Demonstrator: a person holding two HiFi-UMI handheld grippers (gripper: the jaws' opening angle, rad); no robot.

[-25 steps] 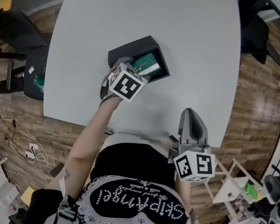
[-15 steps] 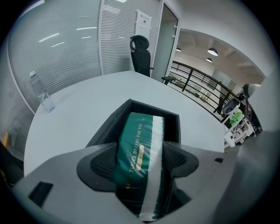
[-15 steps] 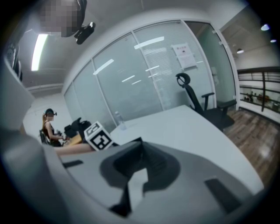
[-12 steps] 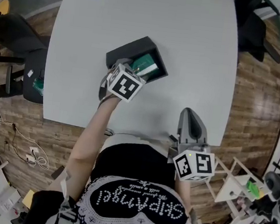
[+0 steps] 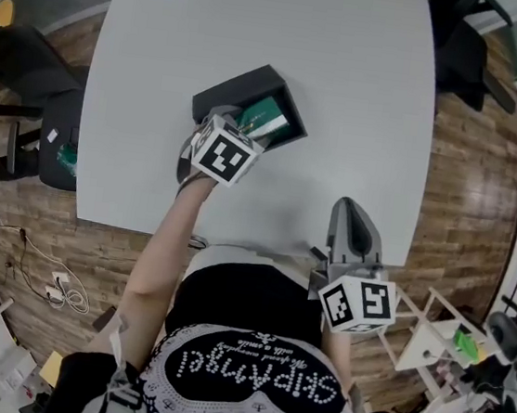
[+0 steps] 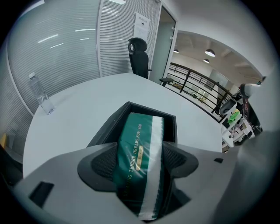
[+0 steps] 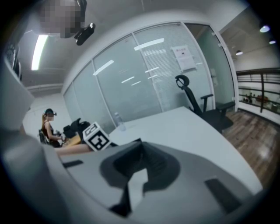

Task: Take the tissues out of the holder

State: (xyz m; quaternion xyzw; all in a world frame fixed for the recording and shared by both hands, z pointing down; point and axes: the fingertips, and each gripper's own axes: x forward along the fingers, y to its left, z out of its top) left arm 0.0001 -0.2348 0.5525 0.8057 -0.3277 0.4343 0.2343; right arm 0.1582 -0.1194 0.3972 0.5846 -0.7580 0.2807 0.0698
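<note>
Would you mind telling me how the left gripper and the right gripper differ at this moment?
The left gripper reaches into the holder, and its jaws have just been closing on the tissue pack; the right gripper is shut and empty. The left is mid-table; the right hangs at the table edge. Both carry marker cubes.

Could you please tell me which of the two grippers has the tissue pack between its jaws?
The left gripper, over the black holder: its jaws have just been closing around the green tissue pack. The right gripper is at the table edge, empty.
</note>
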